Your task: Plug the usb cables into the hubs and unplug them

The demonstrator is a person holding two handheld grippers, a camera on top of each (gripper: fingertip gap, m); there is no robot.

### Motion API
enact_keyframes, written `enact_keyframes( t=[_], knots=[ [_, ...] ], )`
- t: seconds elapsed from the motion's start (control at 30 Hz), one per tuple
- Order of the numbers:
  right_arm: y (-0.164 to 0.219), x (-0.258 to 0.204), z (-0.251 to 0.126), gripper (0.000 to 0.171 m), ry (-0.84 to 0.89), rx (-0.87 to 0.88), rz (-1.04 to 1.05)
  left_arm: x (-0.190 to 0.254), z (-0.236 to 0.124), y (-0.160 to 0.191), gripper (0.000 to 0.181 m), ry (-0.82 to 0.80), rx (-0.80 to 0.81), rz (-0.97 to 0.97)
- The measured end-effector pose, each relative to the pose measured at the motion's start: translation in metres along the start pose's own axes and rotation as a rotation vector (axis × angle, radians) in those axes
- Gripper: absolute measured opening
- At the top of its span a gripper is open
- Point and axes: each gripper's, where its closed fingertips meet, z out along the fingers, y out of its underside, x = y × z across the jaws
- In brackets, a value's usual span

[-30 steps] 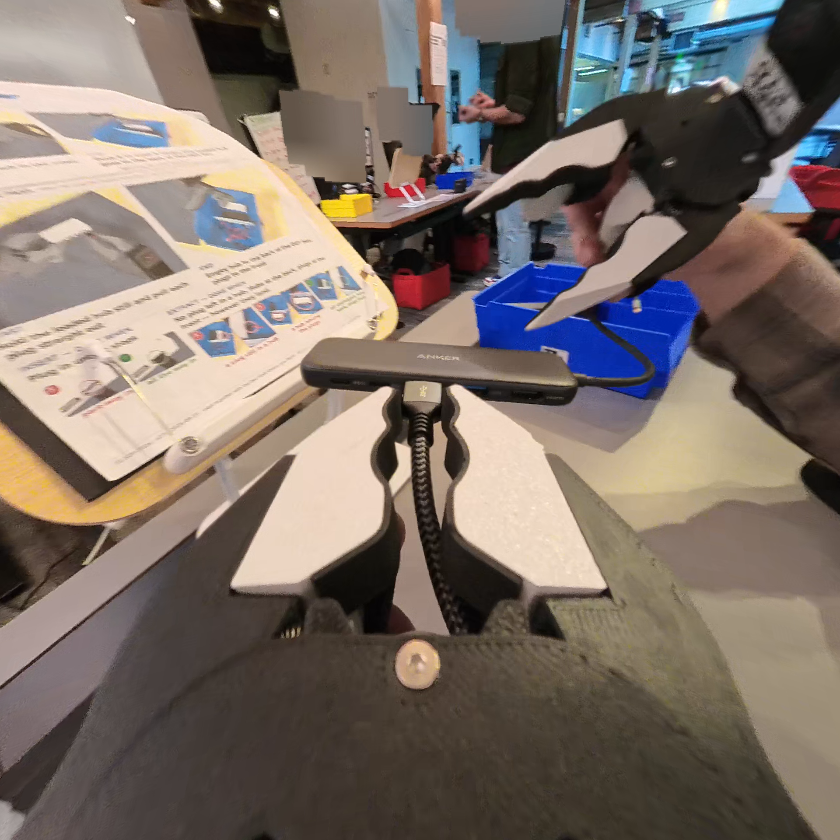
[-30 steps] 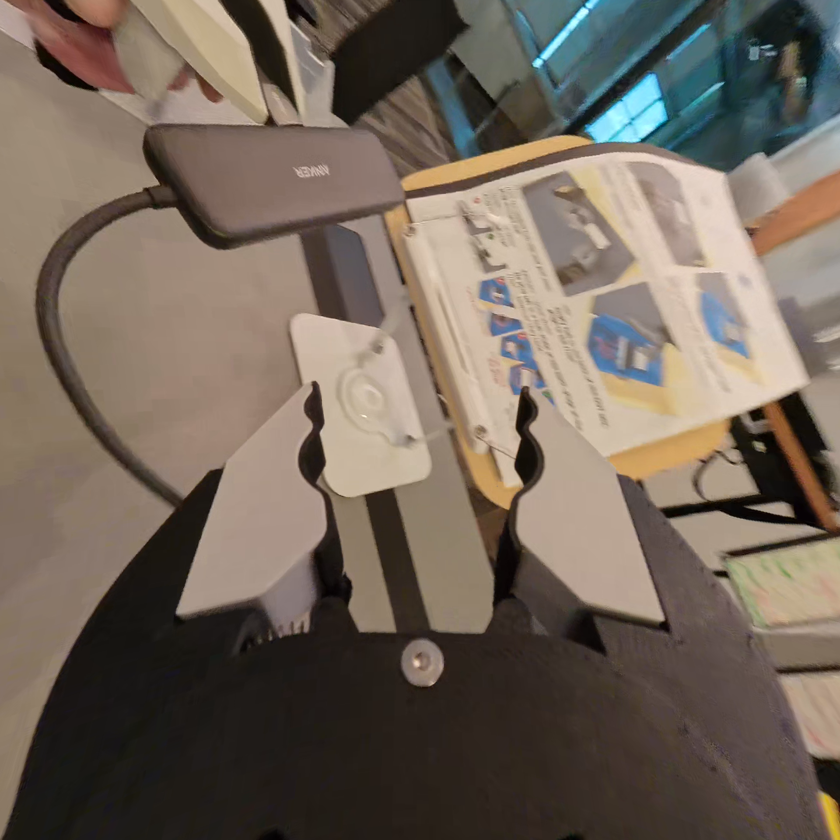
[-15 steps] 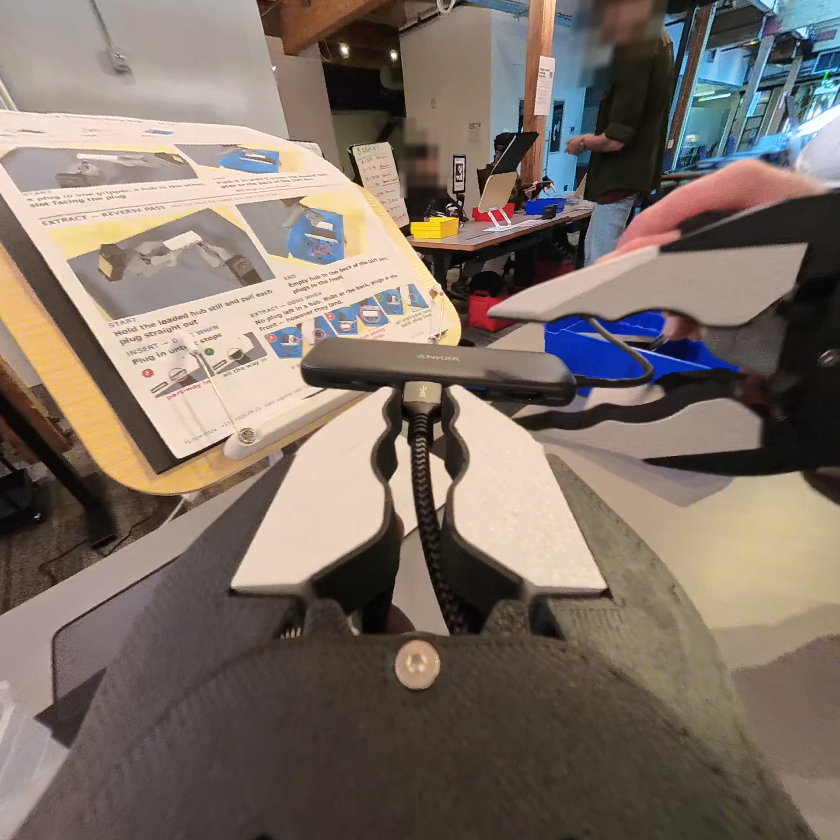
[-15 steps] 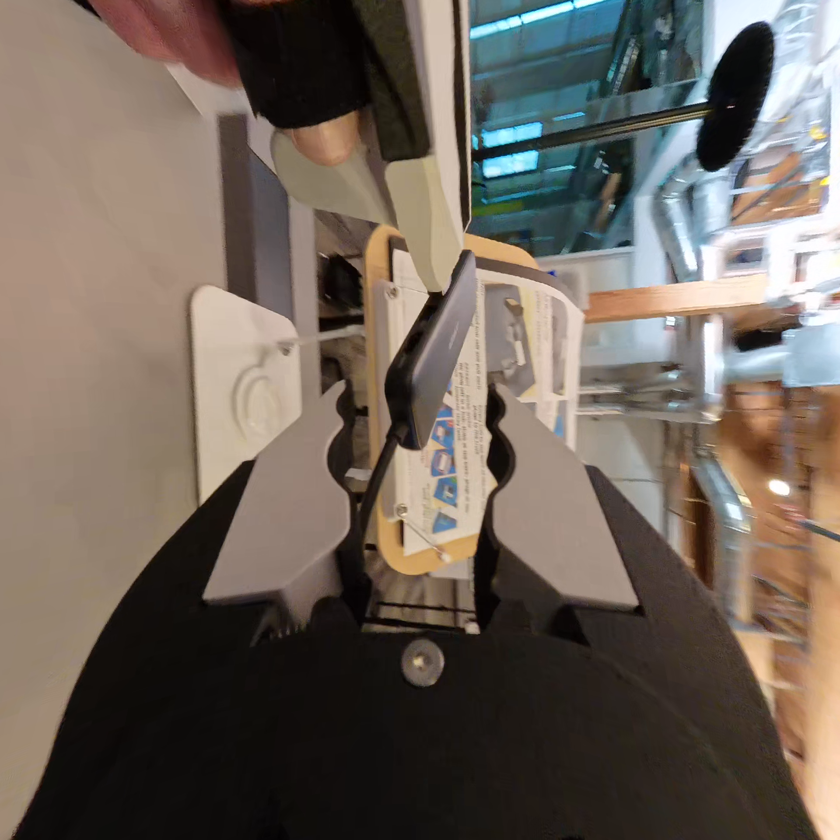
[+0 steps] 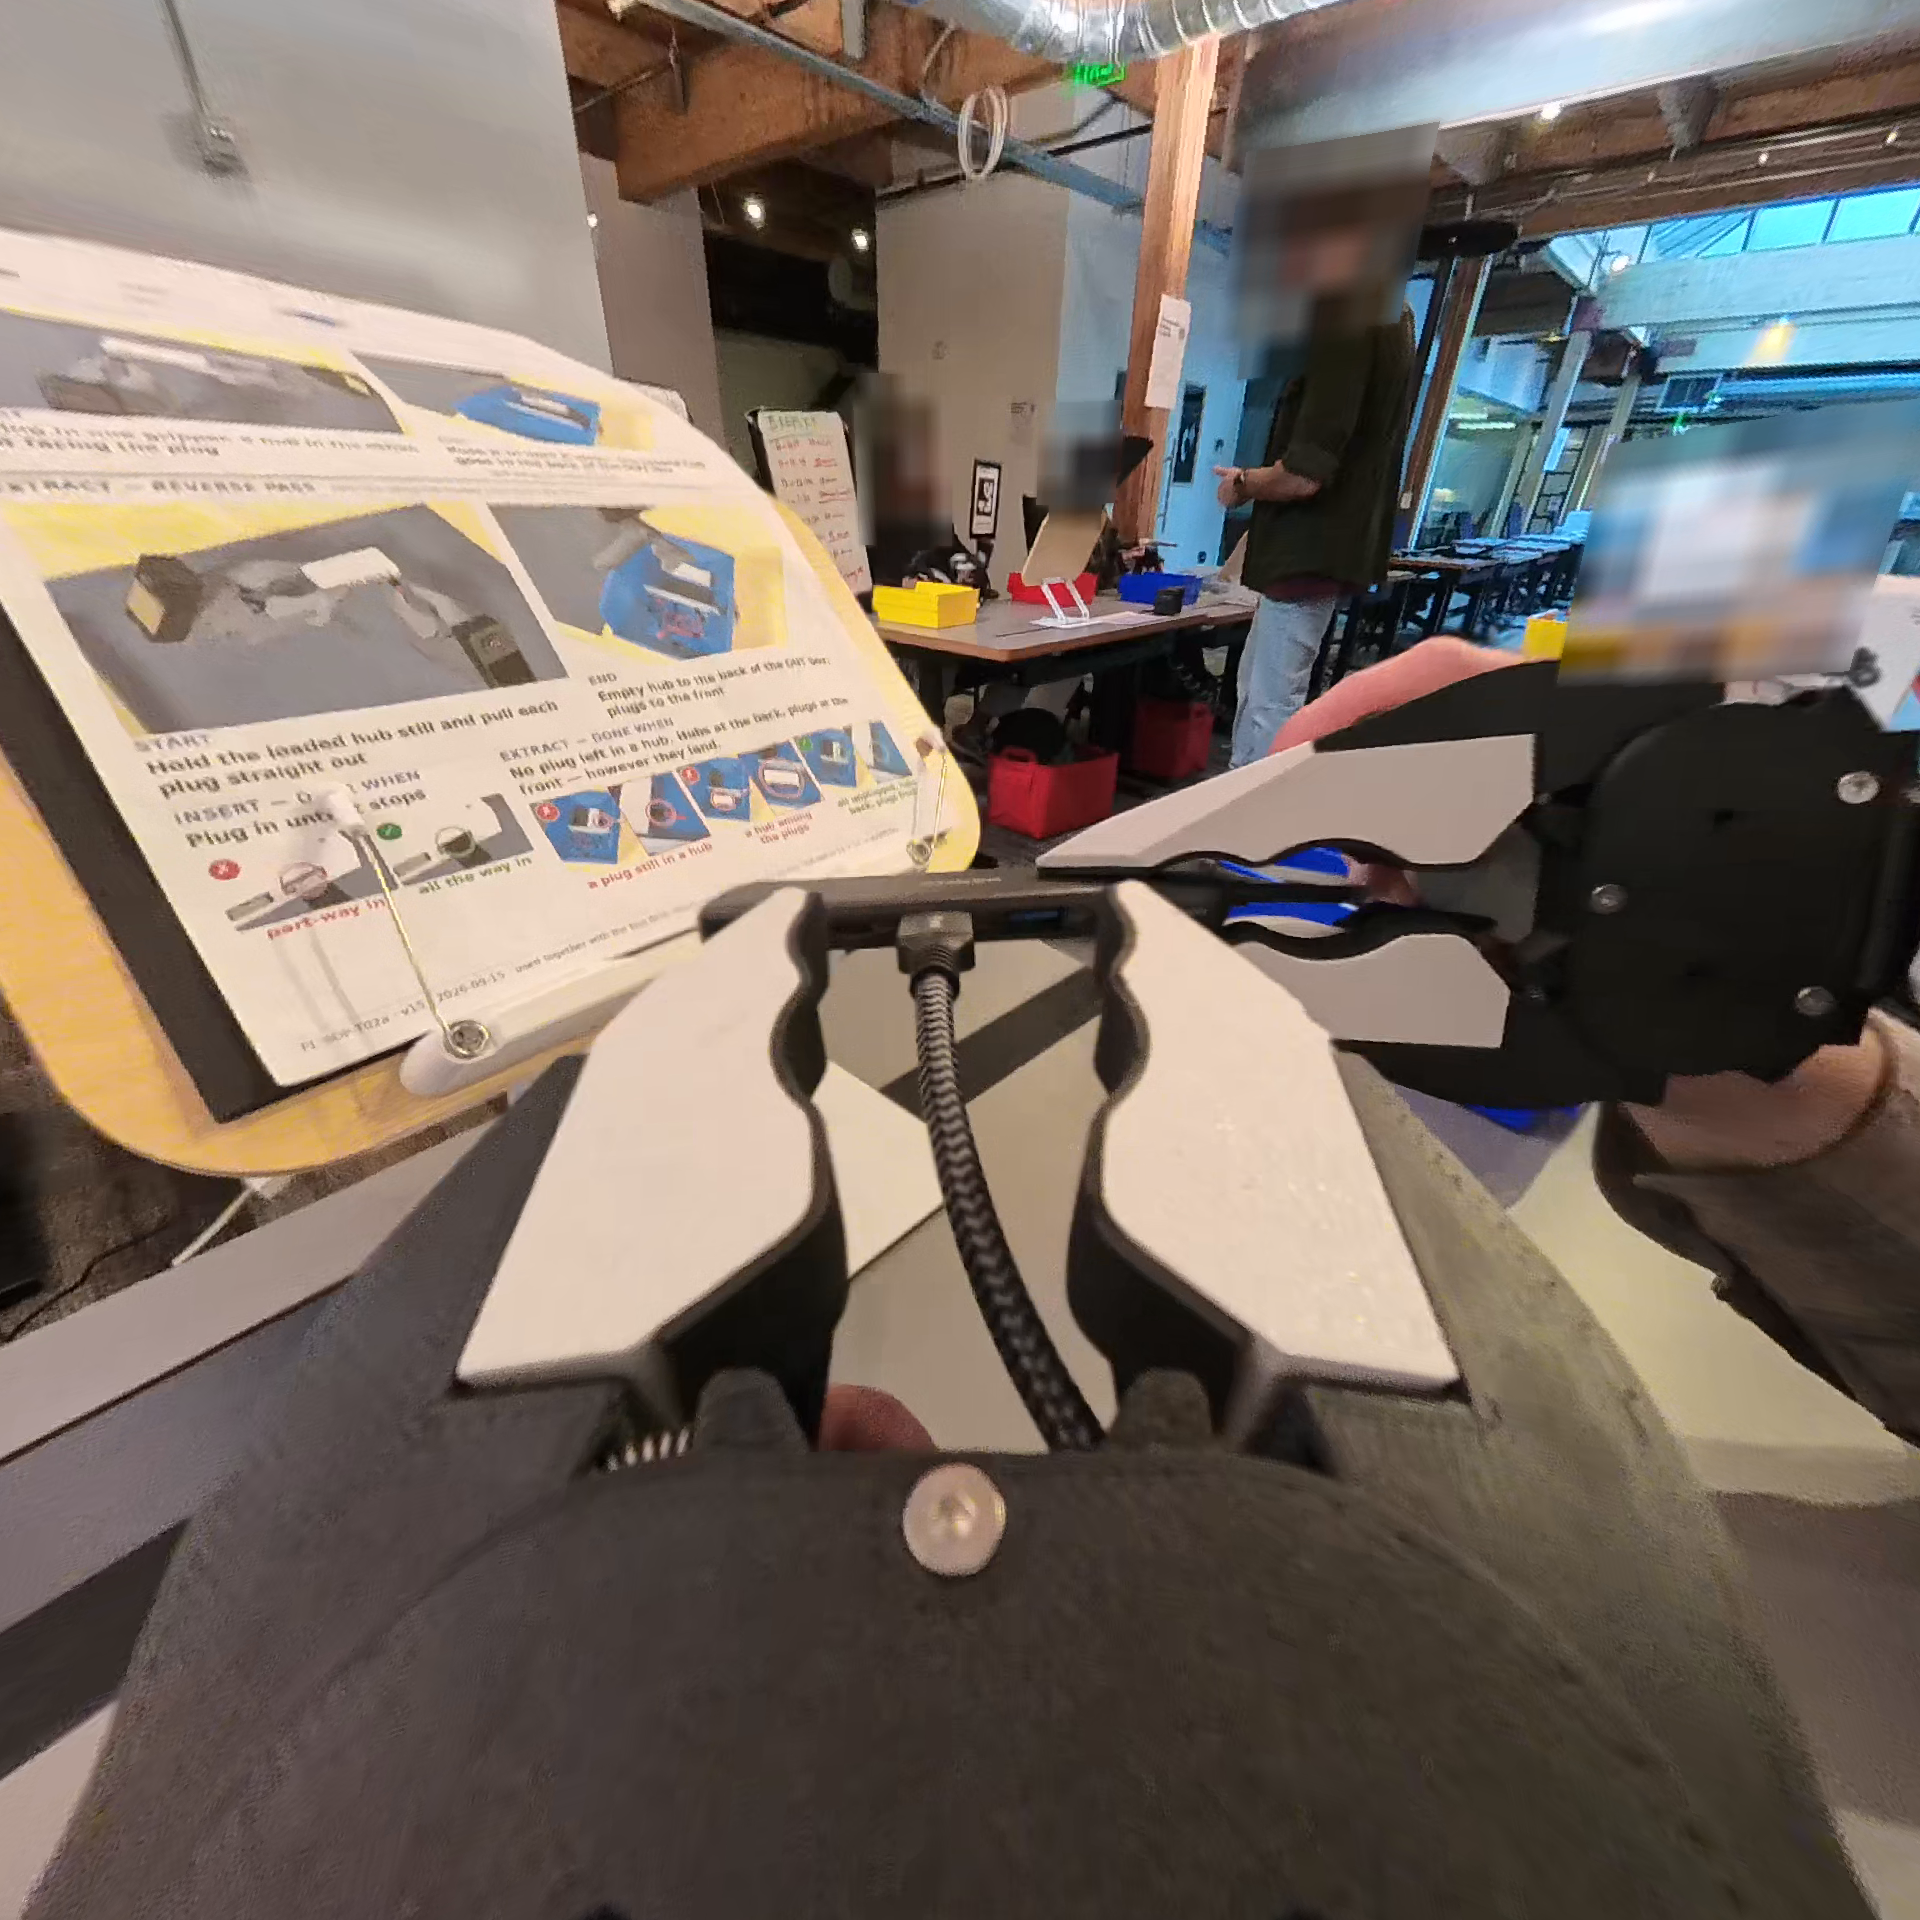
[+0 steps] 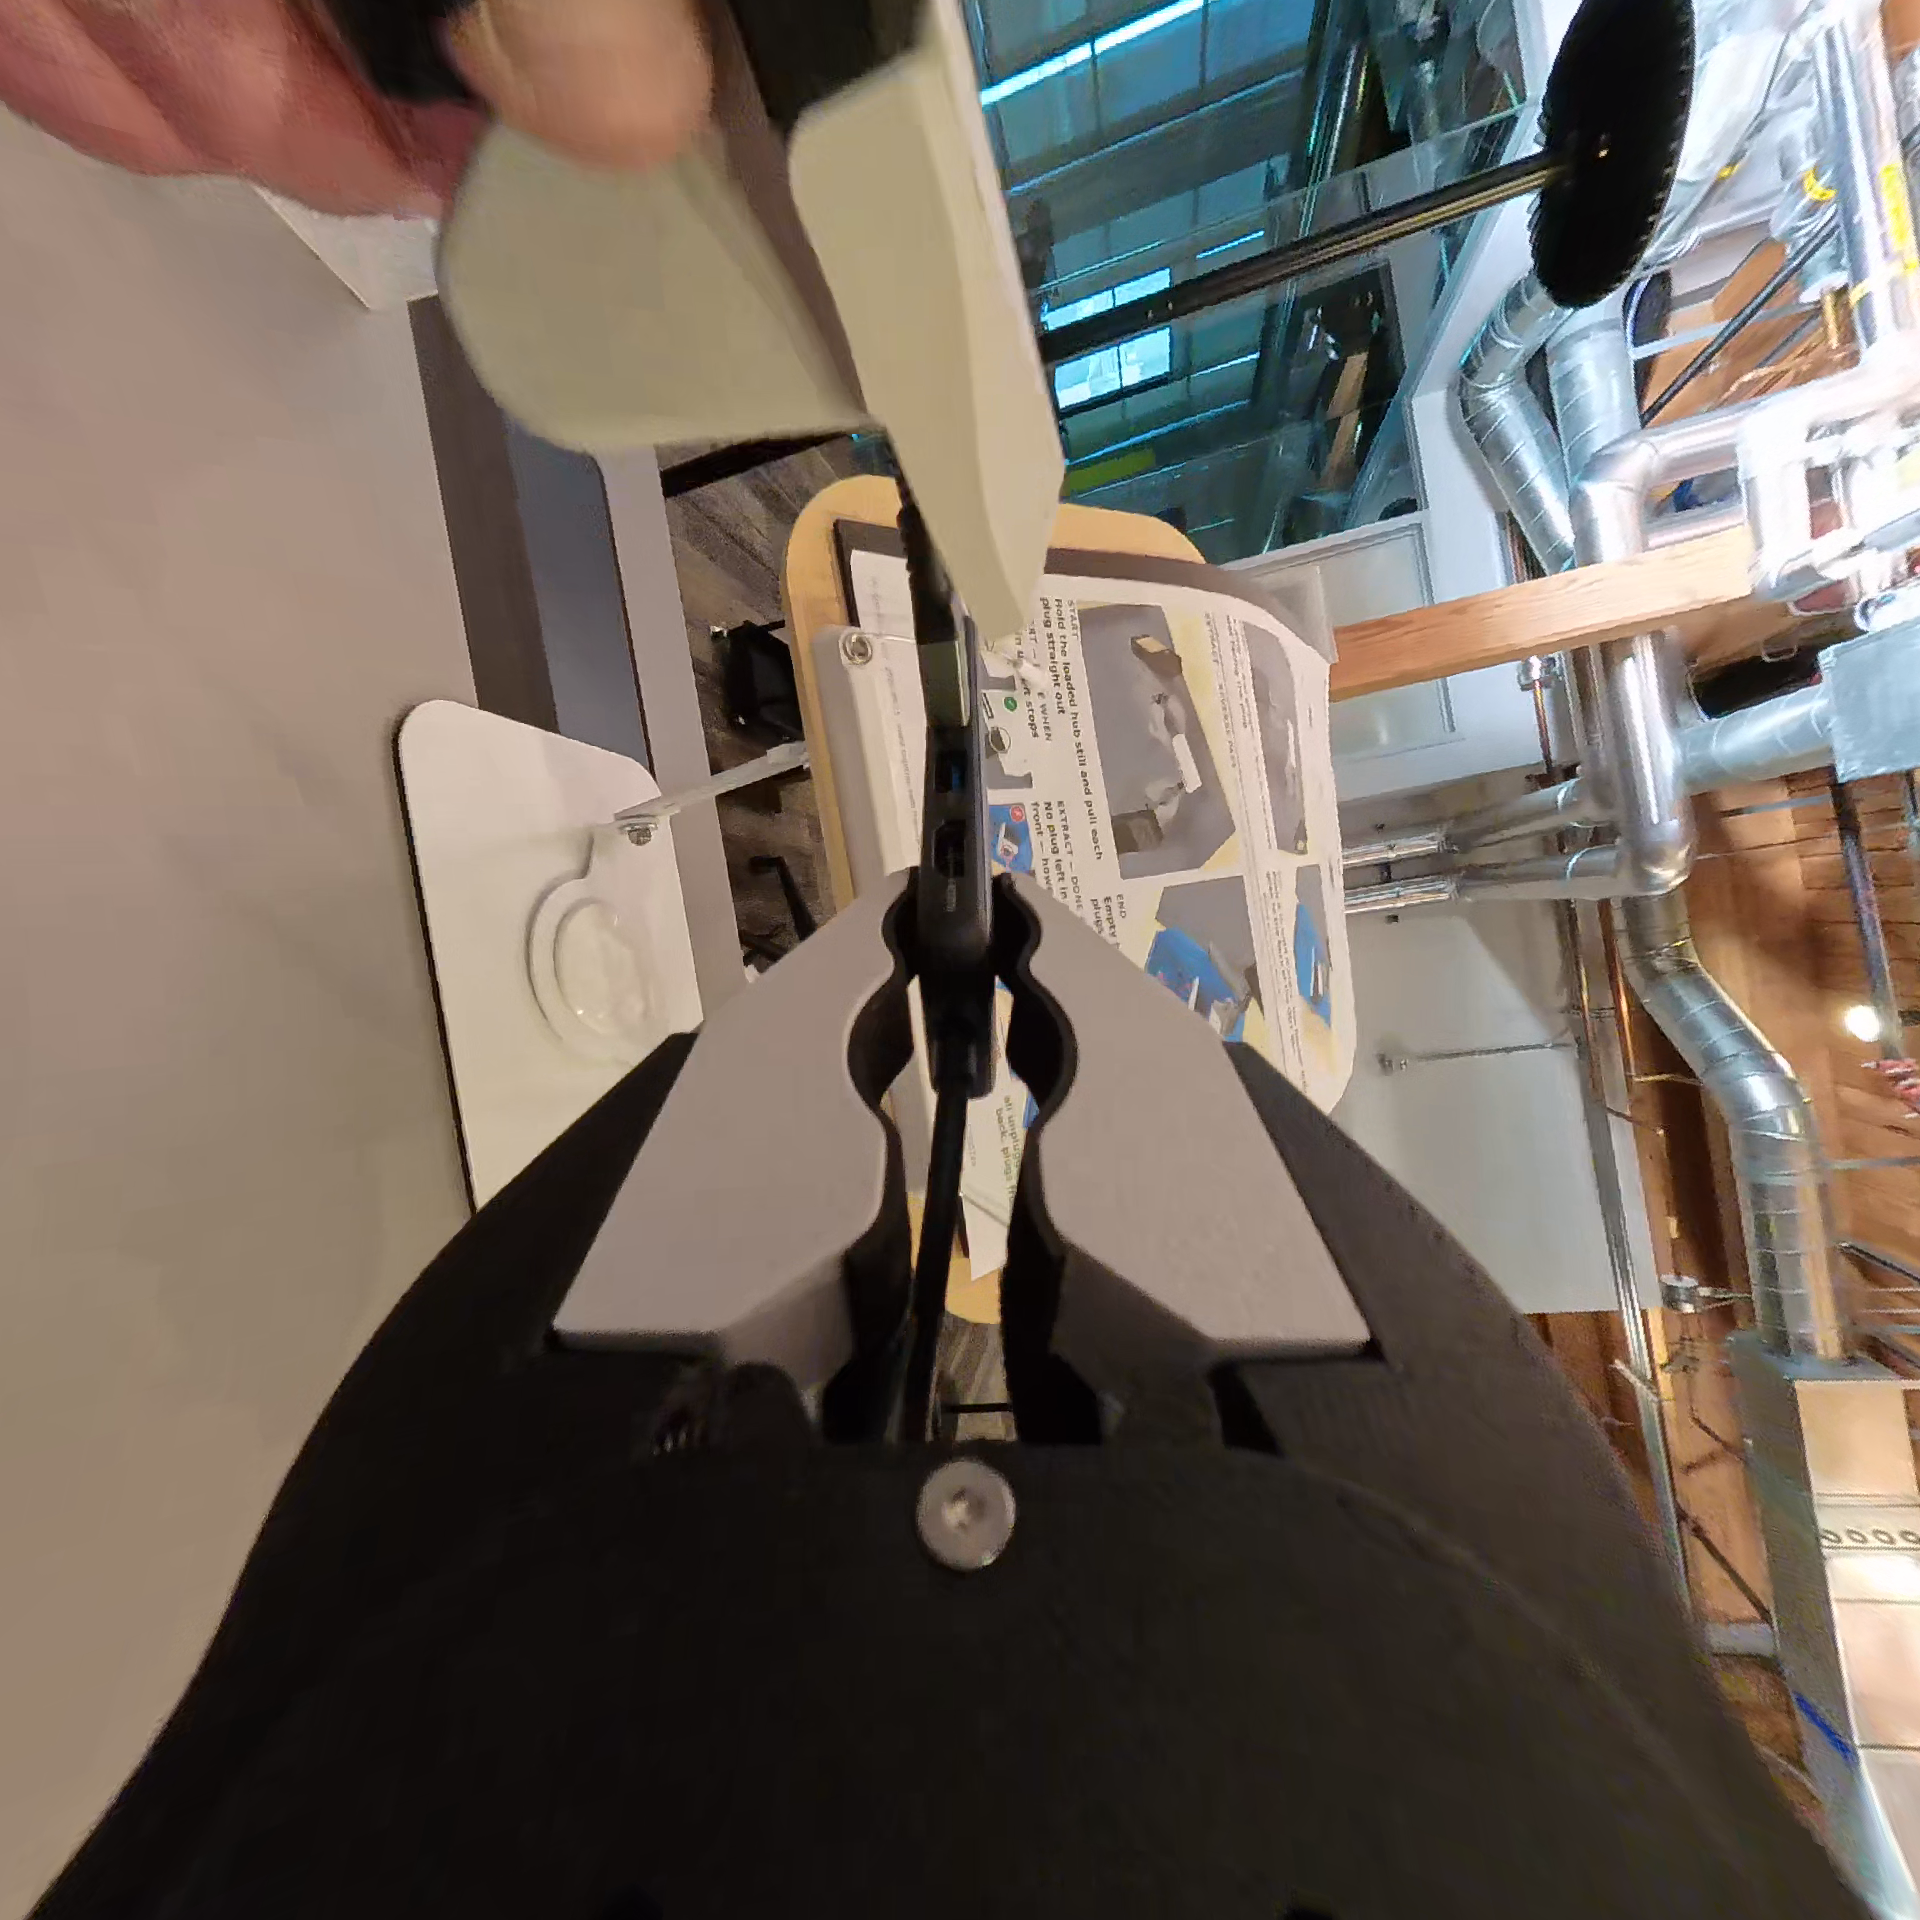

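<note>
A dark grey USB hub [image 5: 914,891] hangs in the air, edge-on in the right wrist view [image 6: 961,831]. A braided USB cable [image 5: 966,1174] has its plug [image 5: 935,935] seated in the hub's side port. My left gripper [image 5: 956,914] is open, its fingers standing apart on either side of the plug and cable without touching them. My right gripper [image 6: 951,904] is shut on the hub's end where the hub's own black cable [image 6: 930,1195] leaves. It comes in from the right in the left wrist view [image 5: 1143,894]. The left gripper [image 6: 904,520] shows at the top of the right wrist view.
A printed instruction sheet on a tilted wooden board [image 5: 416,675] stands just left of the hub. A white plate [image 6: 540,935] lies on the grey table [image 5: 1662,1299]. A blue bin [image 5: 1288,862] shows behind the right gripper. A person [image 5: 1320,468] stands by far tables. Tip to tip, the grippers are about 6 centimeters apart.
My left gripper was shut on the plug and has opened. My right gripper came in from the right, open, and closed on the hub's end.
</note>
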Motion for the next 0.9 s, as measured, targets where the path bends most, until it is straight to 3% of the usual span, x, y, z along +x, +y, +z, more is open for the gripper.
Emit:
enact_keyframes(
  t=[0.13, 0.4, 0.57, 0.67, 0.77, 0.9],
  knots=[
    [0.007, 0.004, -0.002, 0.009, -0.021, -0.016, 0.029, 0.002, -0.009, -0.020, 0.060, 0.013, 0.049, 0.017],
    [0.019, 0.002, -0.003, 0.009, -0.090, -0.063, 0.048, -0.018, -0.039, -0.060, 0.061, -0.041, 0.094, 0.056],
    [0.020, -0.005, 0.001, 0.009, -0.157, -0.110, 0.023, -0.042, -0.071, -0.081, 0.059, -0.115, 0.005, 0.202],
    [0.020, -0.009, 0.000, 0.009, -0.194, -0.134, -0.030, -0.055, -0.118, -0.090, 0.034, -0.151, -0.051, 0.320],
    [0.019, -0.015, -0.008, 0.009, -0.221, -0.133, -0.039, -0.084, -0.189, -0.087, 0.033, -0.264, -0.163, 0.425],
    [0.020, -0.029, -0.015, 0.009, -0.246, -0.132, -0.029, -0.153, -0.308, -0.046, 0.031, -0.477, -0.420, 0.454]
  ],
)
